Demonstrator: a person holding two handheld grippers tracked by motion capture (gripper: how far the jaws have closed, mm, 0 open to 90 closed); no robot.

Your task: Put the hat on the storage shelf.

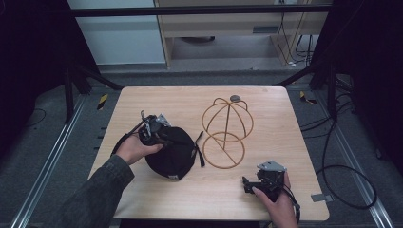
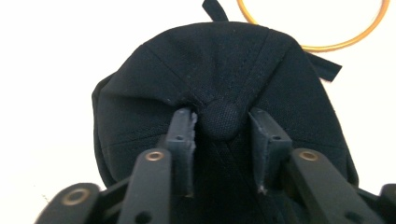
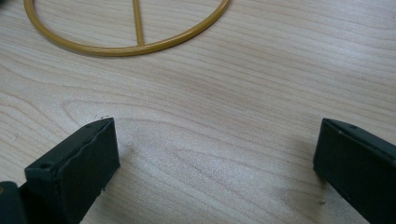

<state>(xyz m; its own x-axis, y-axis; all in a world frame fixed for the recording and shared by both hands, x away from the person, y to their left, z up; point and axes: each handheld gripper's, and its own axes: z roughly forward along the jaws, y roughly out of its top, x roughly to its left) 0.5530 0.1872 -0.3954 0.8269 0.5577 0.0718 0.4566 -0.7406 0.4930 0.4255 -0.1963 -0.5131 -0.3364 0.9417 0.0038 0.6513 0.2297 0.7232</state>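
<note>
High view: a black cap (image 1: pixel 173 154) is seen lying on the near-left part of the wooden table (image 1: pixel 266 102), its crown turned up and a strap trailing off its right side. The left gripper (image 1: pixel 161 137) is held by the left hand (image 1: pixel 133 148) at the cap's far-left edge, with its jaws laid onto the crown. A golden wire cap stand (image 1: pixel 227 132) is placed just right of the cap, toward the table's centre; a dark knob is carried on its far end and its ring base is turned toward the near side. The right gripper (image 1: pixel 247 185) is rested on the near-right part of the table in the right hand (image 1: pixel 280 206), well apart from the cap, and is pointed left.

Left gripper view: the narrow jaws are seen set on either side of the cap's top button (image 2: pixel 220 119), and fabric is puckered against the left pad. The cloth around the button is held pinched. Part of the stand's ring is shown beyond the cap.

Right gripper view: the jaws are spread wide over bare wood, with nothing between them. The ring base of the stand is visible at the far left
</note>
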